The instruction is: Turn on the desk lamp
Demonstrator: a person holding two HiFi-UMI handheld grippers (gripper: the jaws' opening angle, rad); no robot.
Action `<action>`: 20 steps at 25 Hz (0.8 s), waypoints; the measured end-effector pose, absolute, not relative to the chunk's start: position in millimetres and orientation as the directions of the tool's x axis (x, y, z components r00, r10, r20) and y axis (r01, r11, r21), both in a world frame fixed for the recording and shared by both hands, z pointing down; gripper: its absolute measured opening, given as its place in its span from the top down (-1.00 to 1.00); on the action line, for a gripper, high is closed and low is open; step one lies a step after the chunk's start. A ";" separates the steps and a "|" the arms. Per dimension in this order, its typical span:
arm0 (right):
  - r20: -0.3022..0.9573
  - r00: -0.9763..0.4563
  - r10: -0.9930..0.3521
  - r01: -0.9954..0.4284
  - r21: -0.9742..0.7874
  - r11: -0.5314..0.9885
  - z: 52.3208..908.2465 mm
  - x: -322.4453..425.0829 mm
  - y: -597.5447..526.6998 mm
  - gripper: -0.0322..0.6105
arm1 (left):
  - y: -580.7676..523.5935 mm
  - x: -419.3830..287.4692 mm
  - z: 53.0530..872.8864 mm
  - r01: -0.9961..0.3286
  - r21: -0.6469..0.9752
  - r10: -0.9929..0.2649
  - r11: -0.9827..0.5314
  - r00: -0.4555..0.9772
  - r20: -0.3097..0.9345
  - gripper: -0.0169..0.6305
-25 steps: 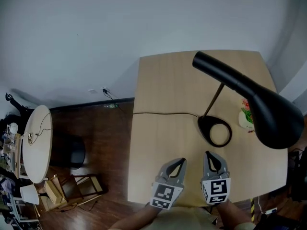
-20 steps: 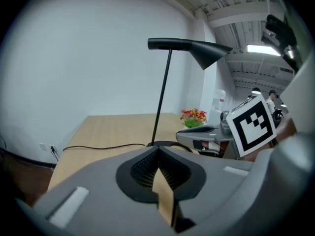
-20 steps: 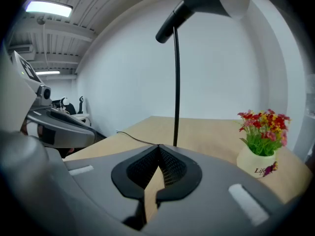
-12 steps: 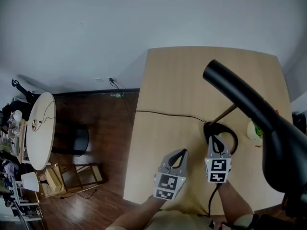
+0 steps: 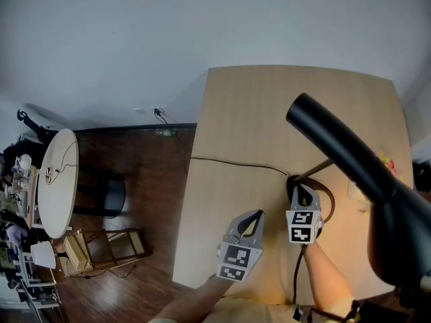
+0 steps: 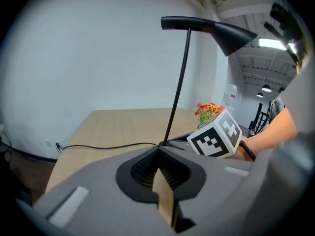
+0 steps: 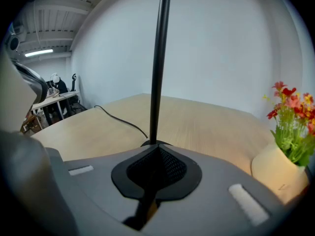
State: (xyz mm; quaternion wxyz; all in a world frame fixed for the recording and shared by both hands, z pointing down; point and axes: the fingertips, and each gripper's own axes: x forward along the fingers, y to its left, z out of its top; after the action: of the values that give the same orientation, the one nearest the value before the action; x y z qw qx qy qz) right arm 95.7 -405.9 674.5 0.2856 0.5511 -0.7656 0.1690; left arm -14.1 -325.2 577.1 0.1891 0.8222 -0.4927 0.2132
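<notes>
A black desk lamp stands on the light wooden table [image 5: 242,113]. Its long shade [image 5: 350,160] reaches toward me at the right, and its thin stem [image 7: 158,68] rises from a ring base [image 5: 328,197]. My right gripper [image 5: 304,190] is shut, its tips down on the near-left part of that base, right in front of the stem's foot [image 7: 156,146]. My left gripper [image 5: 256,215] is also shut and holds nothing; it hovers over bare table to the left of the base. In the left gripper view the lamp [image 6: 181,77] and the right gripper's marker cube [image 6: 215,135] lie just ahead.
The lamp's black cord [image 5: 236,163] runs left across the table and off its edge. A small vase of flowers [image 7: 283,156] stands right of the base, in warm light. Off the table at the left stand a round white table [image 5: 54,194], a black stool [image 5: 108,195] and a wooden chair [image 5: 101,254].
My right gripper has moved forward from the near table edge onto the lamp's base. The left gripper has hardly moved. The vase area now looks washed in warm light.
</notes>
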 end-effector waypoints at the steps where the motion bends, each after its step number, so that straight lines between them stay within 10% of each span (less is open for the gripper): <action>1: 0.626 -0.231 -0.745 -0.942 0.049 0.333 675.6 96.5 -406.1 0.90 | -324.7 -13.6 576.5 -0.890 0.102 -0.729 -0.445 0.426 0.536 0.95; 20: 0.446 -0.279 -0.850 -0.956 -0.040 0.292 572.9 90.6 -350.1 0.90 | -293.9 -16.0 543.6 -0.854 0.119 -0.741 -0.506 0.501 0.446 0.95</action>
State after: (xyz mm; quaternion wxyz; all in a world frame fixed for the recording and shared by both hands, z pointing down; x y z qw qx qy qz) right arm 90.6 -350.1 572.9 0.1729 0.5751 -0.7850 0.1521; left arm -16.0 -293.9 543.6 0.1645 0.8505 -0.4691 0.1717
